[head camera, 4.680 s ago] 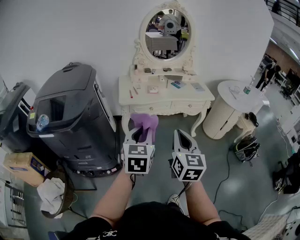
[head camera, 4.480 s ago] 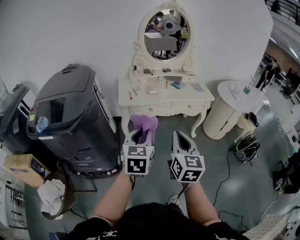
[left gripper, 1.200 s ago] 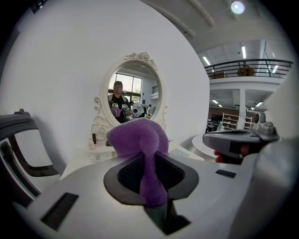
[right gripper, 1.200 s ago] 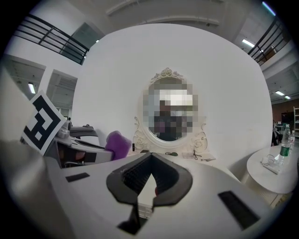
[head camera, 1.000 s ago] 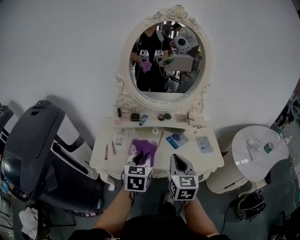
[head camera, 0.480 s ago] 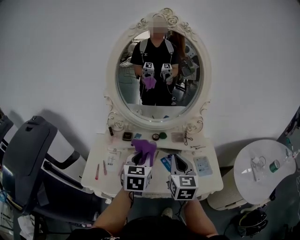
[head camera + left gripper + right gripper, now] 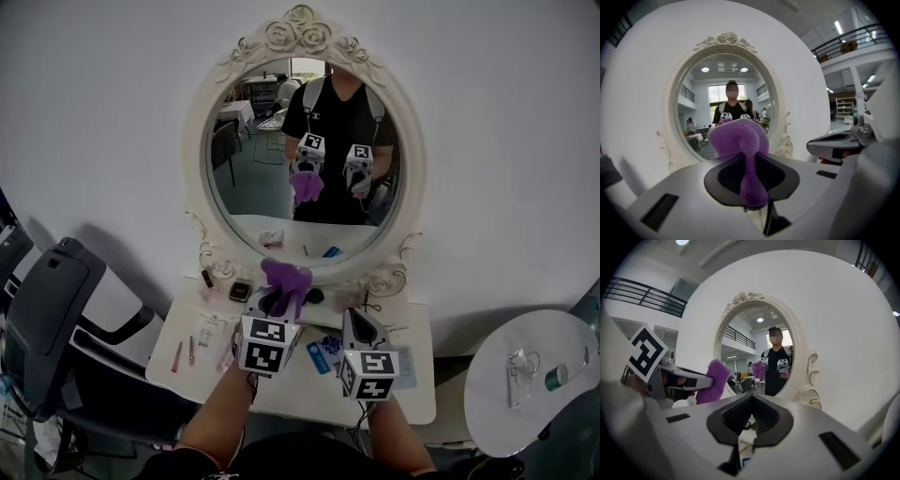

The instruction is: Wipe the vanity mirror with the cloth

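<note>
Left gripper point(image 7: 277, 306) pinches a fuzzy purple cloth point(image 7: 286, 278), which bulges past its jaw tips, before the oval white-framed mirror point(image 7: 267, 141); right gripper's point(image 7: 359, 323) jaws are pressed together.

Clear air lies between the mirror glass point(image 7: 272, 141) and both the left tongs point(image 7: 278, 302), clamping the cloth point(image 7: 286, 279), and the empty right tongs point(image 7: 353, 315). The carved frame point(image 7: 195, 187) juts round it. Small cosmetics point(image 7: 240, 292) crowd the tabletop's point(image 7: 417, 398) far edge. A dark chair point(image 7: 47, 309) stands left.
</note>
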The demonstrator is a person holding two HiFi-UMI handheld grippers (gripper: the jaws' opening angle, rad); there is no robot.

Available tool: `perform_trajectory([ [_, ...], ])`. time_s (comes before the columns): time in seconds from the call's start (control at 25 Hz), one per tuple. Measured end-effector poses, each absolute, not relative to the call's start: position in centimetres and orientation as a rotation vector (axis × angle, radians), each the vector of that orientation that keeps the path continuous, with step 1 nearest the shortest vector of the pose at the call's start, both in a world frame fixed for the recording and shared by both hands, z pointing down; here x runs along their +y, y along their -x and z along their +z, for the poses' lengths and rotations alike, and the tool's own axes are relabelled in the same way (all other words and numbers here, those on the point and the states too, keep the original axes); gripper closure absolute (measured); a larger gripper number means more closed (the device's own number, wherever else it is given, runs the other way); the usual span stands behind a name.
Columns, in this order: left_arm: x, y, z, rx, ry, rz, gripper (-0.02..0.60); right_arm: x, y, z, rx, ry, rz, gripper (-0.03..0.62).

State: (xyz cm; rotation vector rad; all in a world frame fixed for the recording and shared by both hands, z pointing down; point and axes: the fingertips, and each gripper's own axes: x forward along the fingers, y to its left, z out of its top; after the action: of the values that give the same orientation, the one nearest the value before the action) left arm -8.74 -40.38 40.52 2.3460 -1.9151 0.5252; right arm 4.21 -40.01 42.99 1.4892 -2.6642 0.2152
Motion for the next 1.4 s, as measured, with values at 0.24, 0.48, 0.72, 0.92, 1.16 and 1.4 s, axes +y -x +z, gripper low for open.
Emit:
perform_trajectory([
  [0.24, -46.1, 8.7, 33.2, -2.072, -2.561, 1.004, 0.511, -43.9, -3.8, 43.4, -2.701, -1.411, 0.256, 0.586],
  [0.48, -50.0, 12.3, 21.9, -2.259, -2.623, 1.192, 0.511, -45.6, -2.9, 42.6, -2.72, -1.412, 0.217, 0.586],
  [0.72, -52.7, 15.9, 13.8, -2.41, -2.552, 1.451, 0.511, -46.9, -2.6, 42.6, -2.709, -1.459, 0.228, 0.586],
  [0.92, -53.7, 18.6, 11.3, -2.48, -2.475, 1.544, 0.511, -47.3, -1.5, 42.0, -2.718, -1.465, 0.214, 0.586],
  [1.16, -54.5, 20.4, 12.2, -2.433, -2.476, 1.476, 0.511, -47.5, -1.0, 41.9, -2.714, -1.467, 0.219, 0.586],
  [1.4, -55.1, 21.0, 17.6, -2.335, -2.471, 1.482, 0.511, -47.2, -0.9, 42.4, -2.701, -1.458, 0.23, 0.586],
])
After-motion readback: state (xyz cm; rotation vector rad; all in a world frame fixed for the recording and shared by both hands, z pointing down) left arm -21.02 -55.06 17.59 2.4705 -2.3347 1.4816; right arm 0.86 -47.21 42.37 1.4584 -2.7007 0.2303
